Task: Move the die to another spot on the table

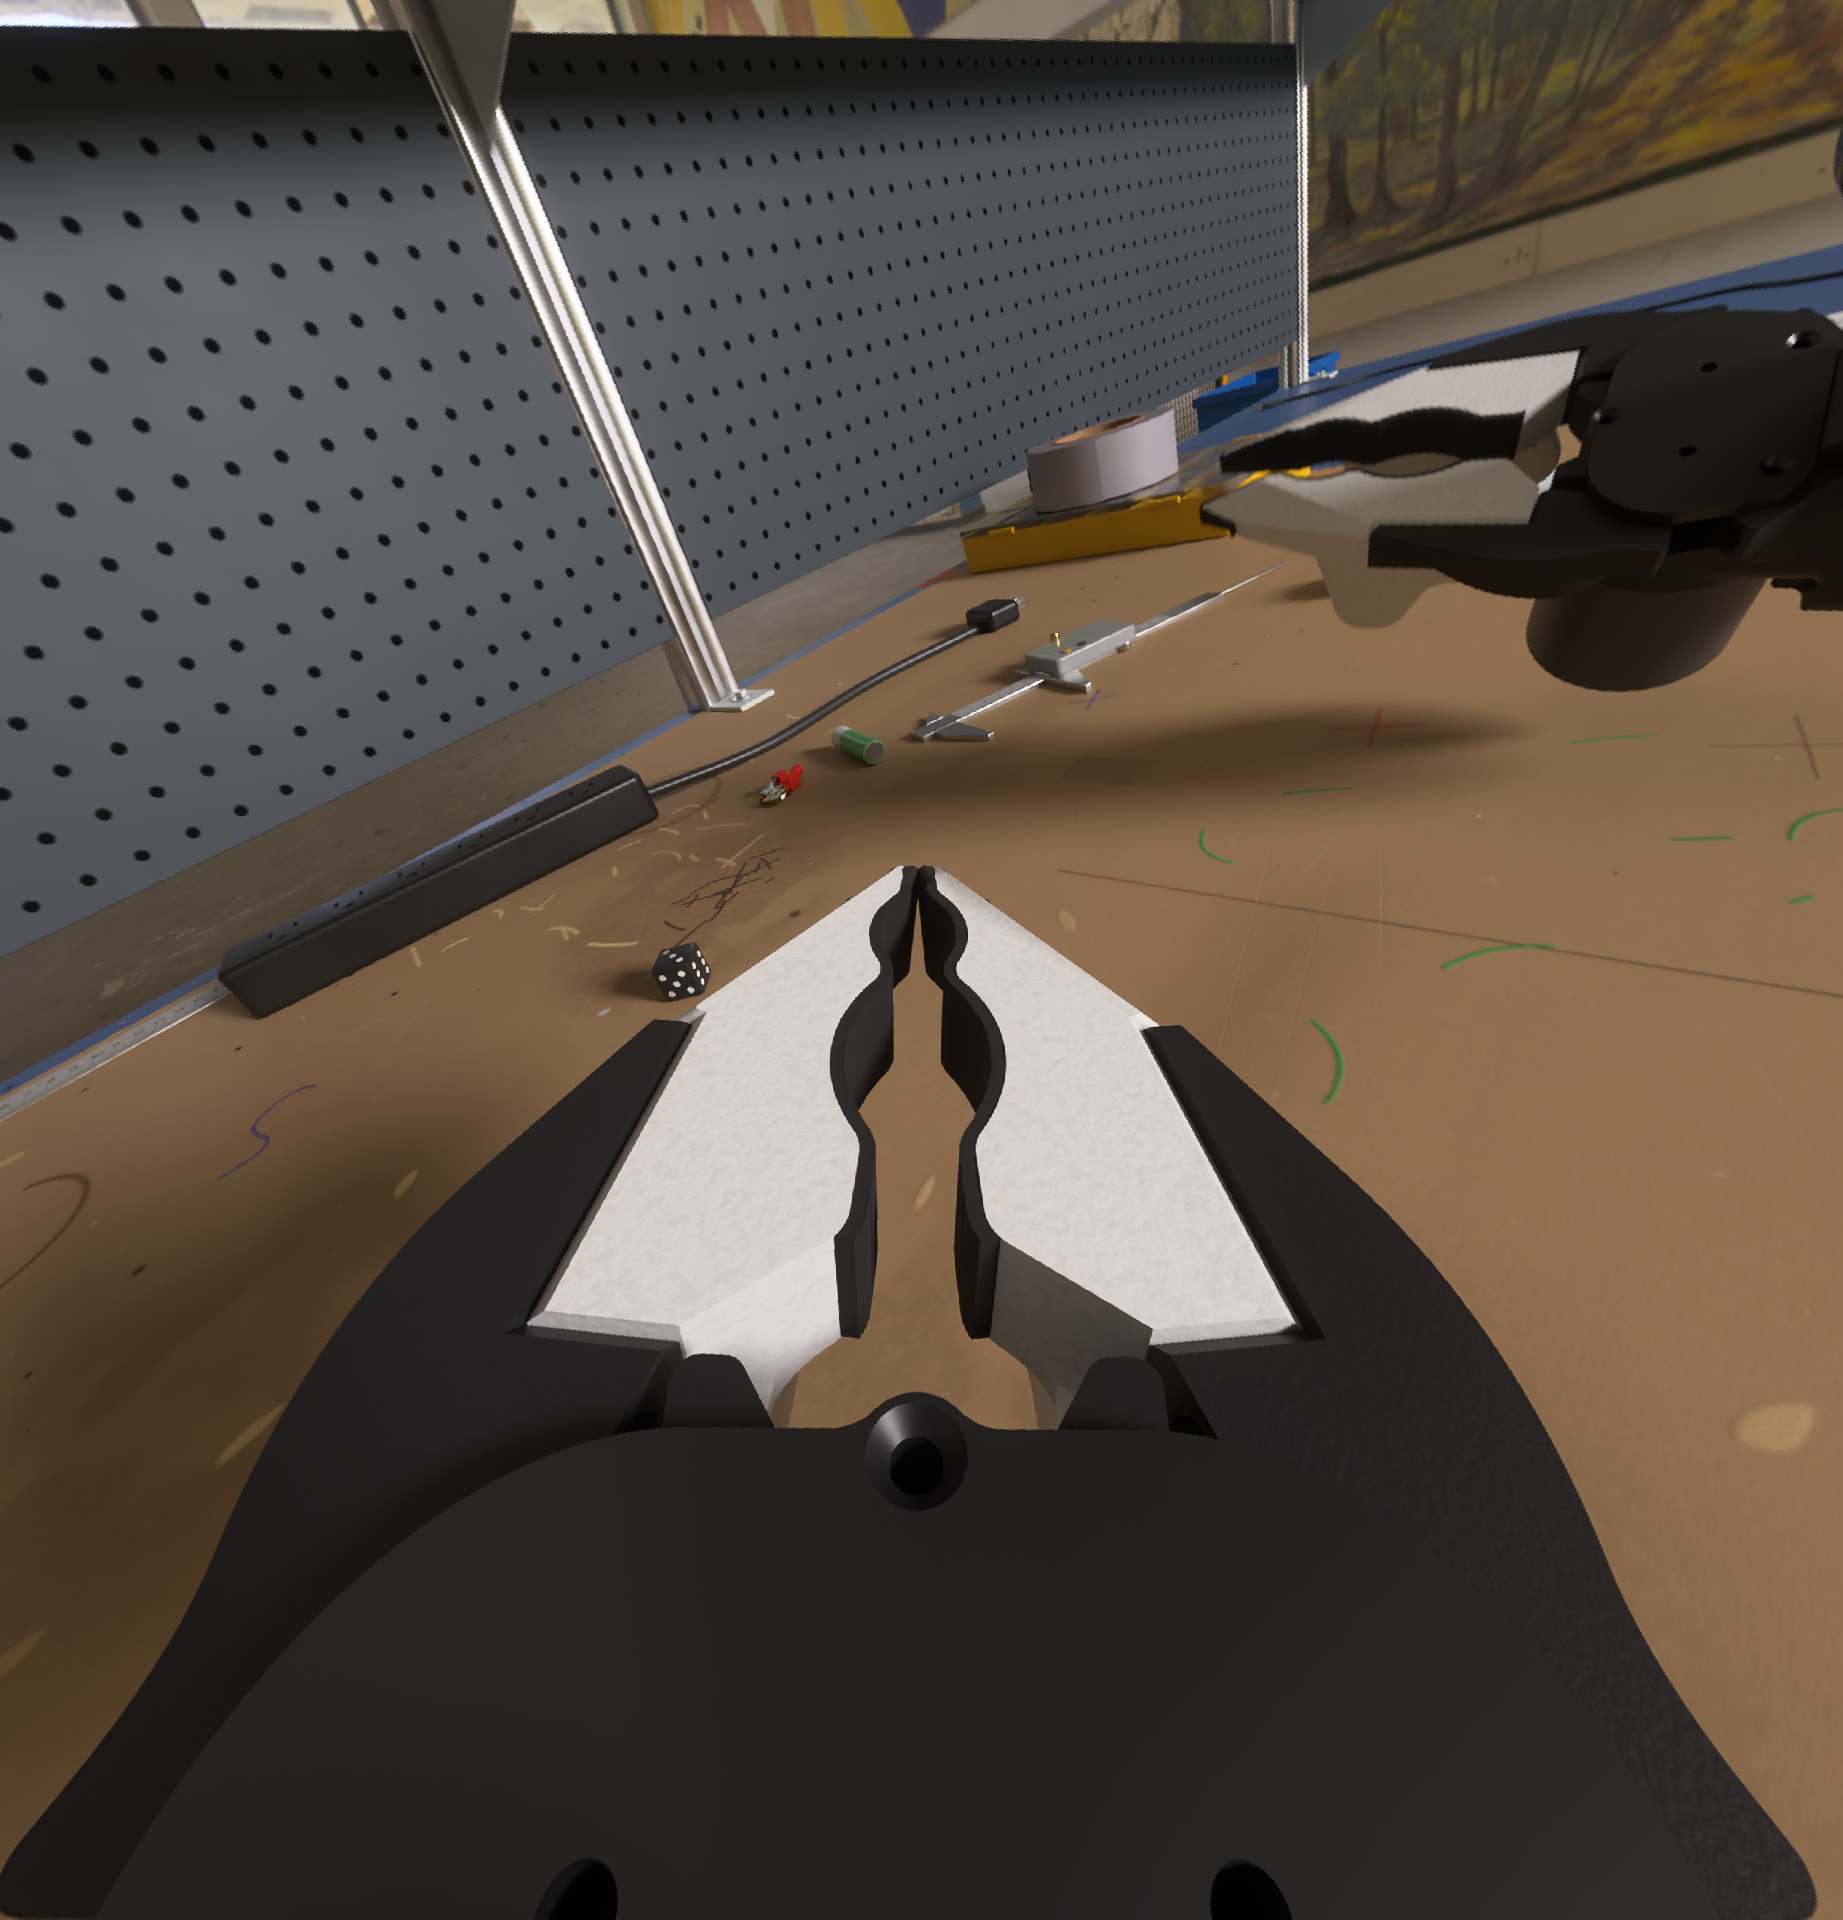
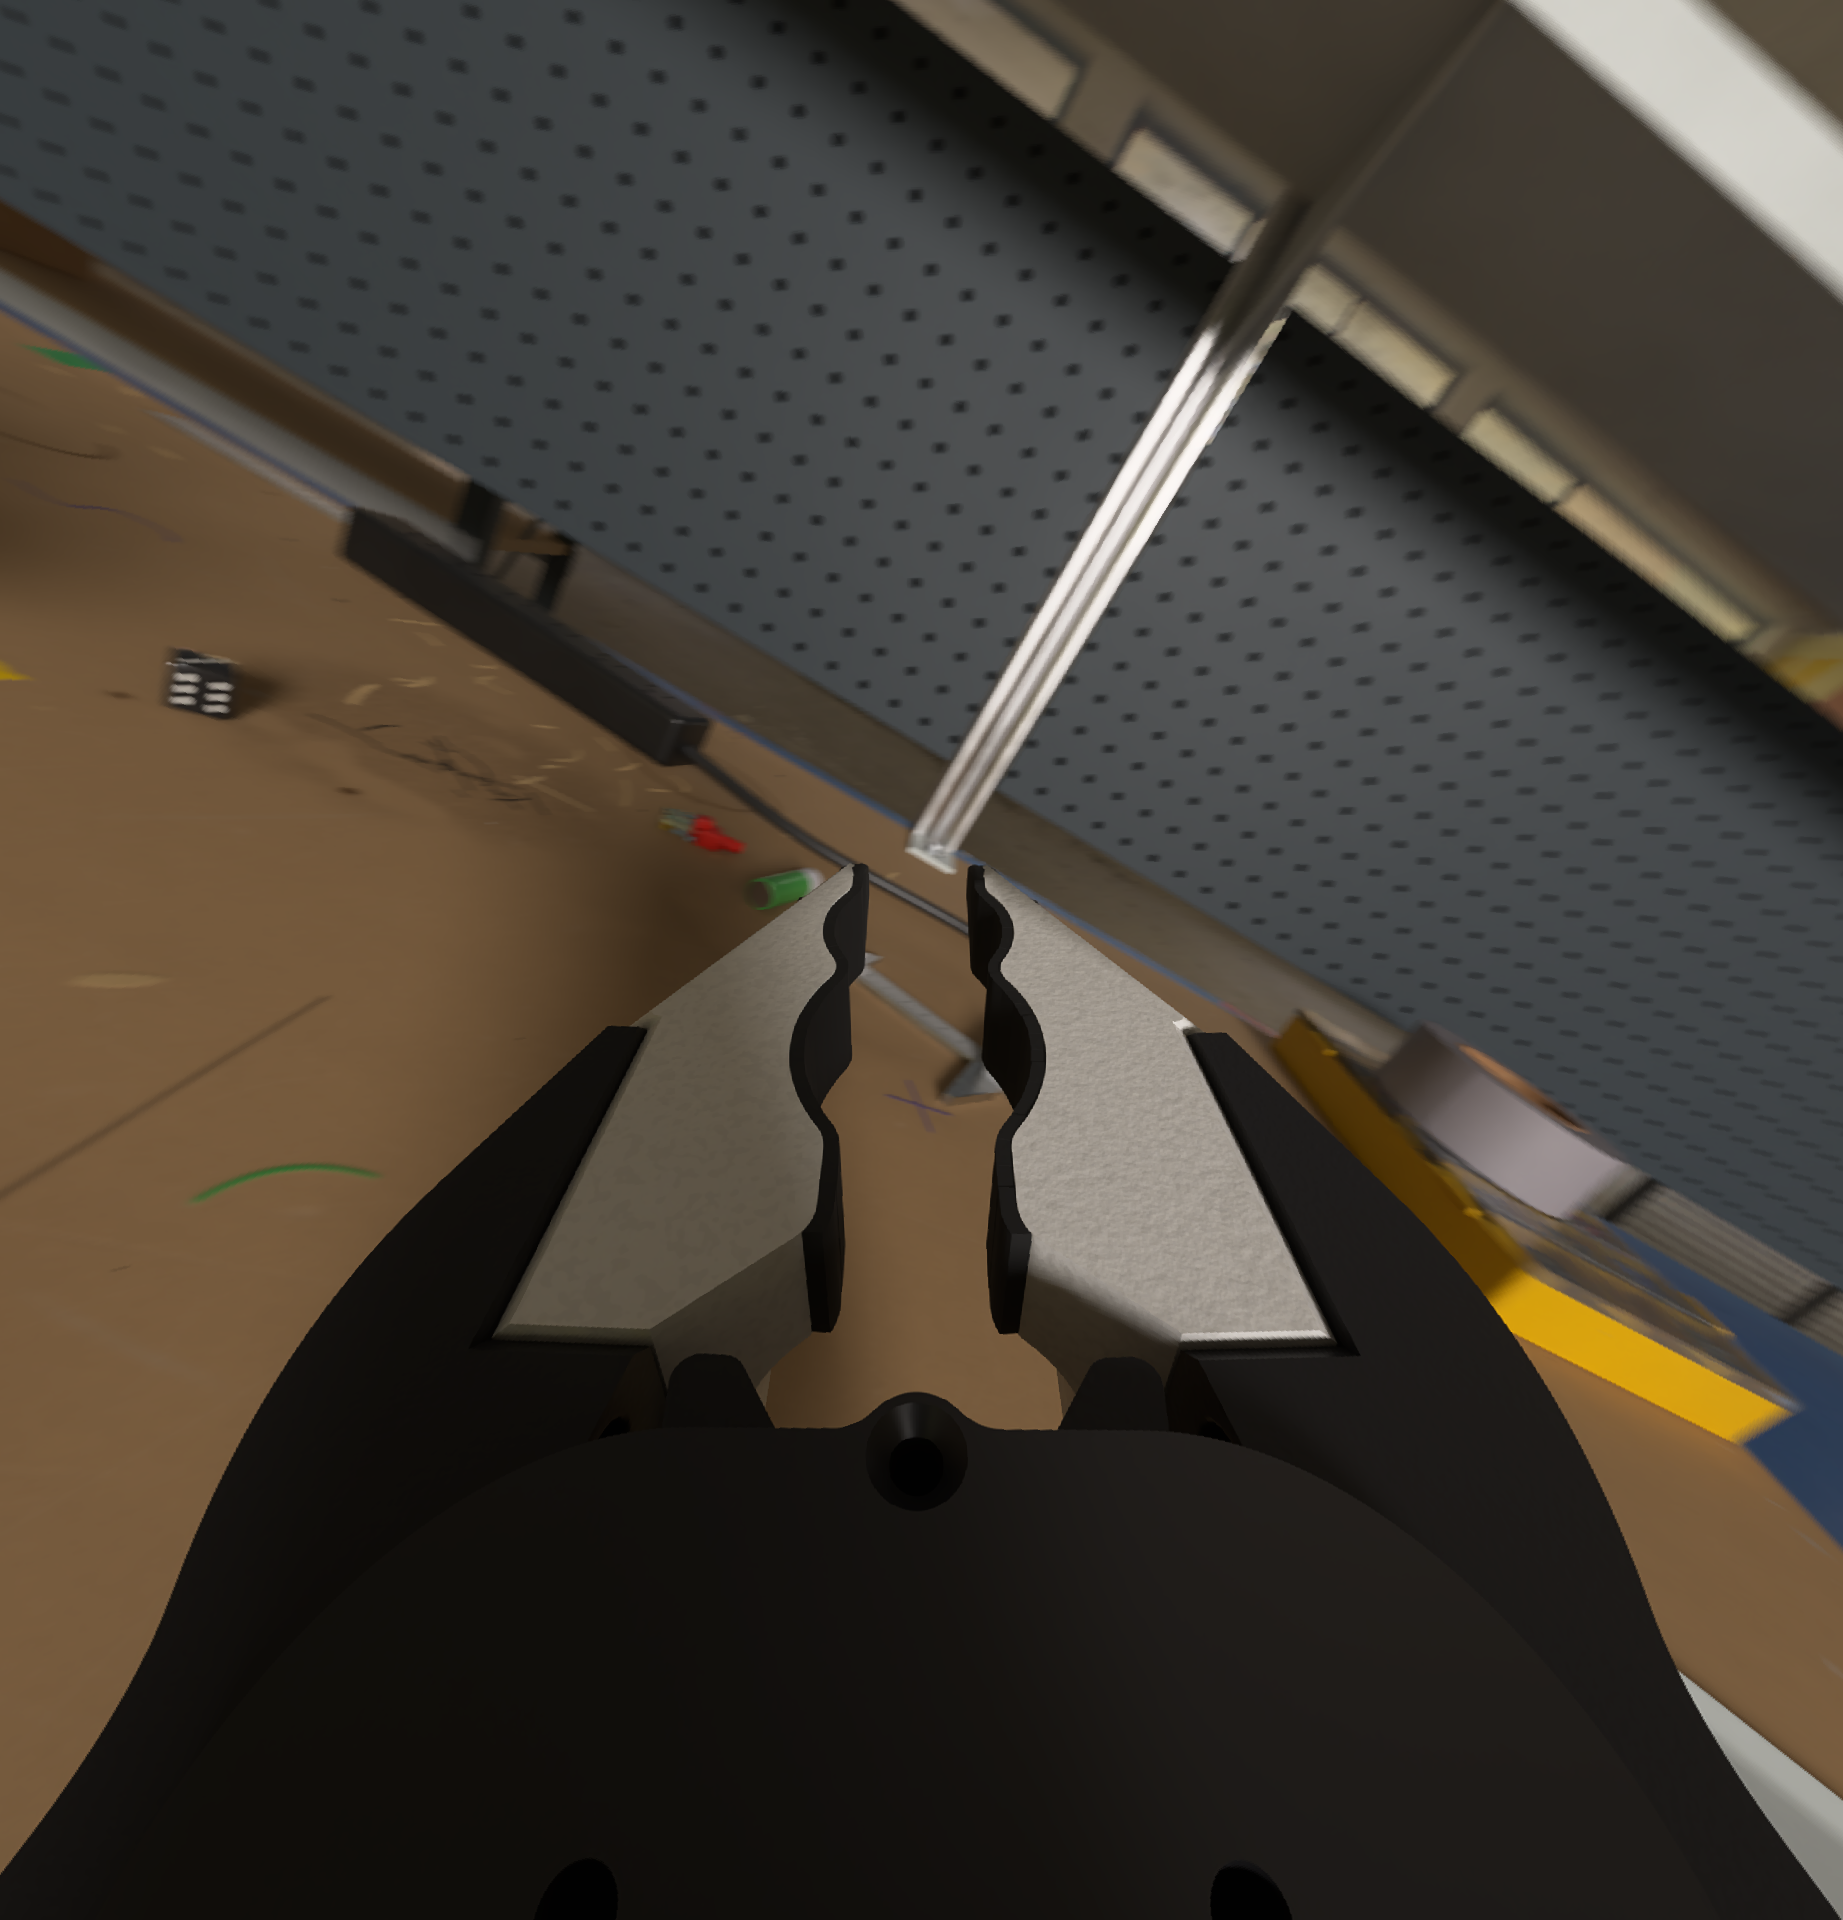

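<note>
The left claw (image 1: 918, 875) has its fingertips pressed together and nothing between them, and it hangs low over the brown bench (image 1: 1312, 1143). The die (image 1: 681, 971), black with white pips, sits on the bench just to the left of the left finger, apart from it and a little short of the tips. Behind the die lies a long black power strip (image 1: 434, 894) against the foot of the grey pegboard (image 1: 273, 416), its cable running toward a small red connector (image 1: 785, 783), a green cylinder (image 1: 859, 745) and a steel caliper (image 1: 1062, 665).

The right claw (image 2: 917, 883) is narrowly parted and empty, held higher and tilted, pointing at the caliper area. From its own view the die (image 2: 202, 686) is well off to the left. Farther right are a roll of grey tape (image 1: 1102, 457) and a yellow tray (image 1: 1093, 535).

The task looks to be at the approach step: the die is not yet gripped. The left claw seems the better placed. Its next move would call for opening, swinging left to bracket the die between the fingers, and closing squarely on two flat faces. The power strip is close behind, so there is little room to overshoot.
</note>
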You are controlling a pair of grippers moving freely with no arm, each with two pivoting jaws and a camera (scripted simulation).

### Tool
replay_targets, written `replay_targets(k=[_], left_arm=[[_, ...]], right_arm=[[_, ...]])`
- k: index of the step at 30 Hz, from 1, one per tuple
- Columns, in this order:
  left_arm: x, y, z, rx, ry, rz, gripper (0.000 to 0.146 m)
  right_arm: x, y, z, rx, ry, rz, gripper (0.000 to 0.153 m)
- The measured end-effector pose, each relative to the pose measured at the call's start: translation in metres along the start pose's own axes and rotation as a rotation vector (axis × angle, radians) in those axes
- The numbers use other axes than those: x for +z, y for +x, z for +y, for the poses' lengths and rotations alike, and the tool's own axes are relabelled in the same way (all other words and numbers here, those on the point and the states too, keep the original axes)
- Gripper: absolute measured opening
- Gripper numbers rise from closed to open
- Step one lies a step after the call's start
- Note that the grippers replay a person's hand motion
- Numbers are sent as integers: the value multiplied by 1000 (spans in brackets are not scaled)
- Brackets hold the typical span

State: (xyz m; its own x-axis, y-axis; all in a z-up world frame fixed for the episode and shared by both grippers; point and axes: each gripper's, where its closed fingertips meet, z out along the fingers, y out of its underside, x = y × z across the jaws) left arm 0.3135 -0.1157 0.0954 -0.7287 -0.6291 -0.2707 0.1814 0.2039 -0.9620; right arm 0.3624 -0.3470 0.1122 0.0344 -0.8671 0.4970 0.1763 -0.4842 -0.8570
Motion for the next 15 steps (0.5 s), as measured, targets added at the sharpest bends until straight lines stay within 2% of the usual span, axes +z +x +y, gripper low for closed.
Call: replay_targets(k=[3, 7, 11, 15], left_arm=[[4, 1, 0, 4, 3, -5, 0], [12, 15, 5, 171, -55, 10, 0], [12, 22, 3, 265, -48, 8, 0], [10, 20, 2, 266, -31, 3, 0]], right_arm=[[2, -25, -6, 74, -35, -164, 22], [15, -86, -39, 217, -111, -475, 27], [52, -152, -54, 317, -389, -802, 27], [92, -199, -43, 364, -729, -975, 35]])
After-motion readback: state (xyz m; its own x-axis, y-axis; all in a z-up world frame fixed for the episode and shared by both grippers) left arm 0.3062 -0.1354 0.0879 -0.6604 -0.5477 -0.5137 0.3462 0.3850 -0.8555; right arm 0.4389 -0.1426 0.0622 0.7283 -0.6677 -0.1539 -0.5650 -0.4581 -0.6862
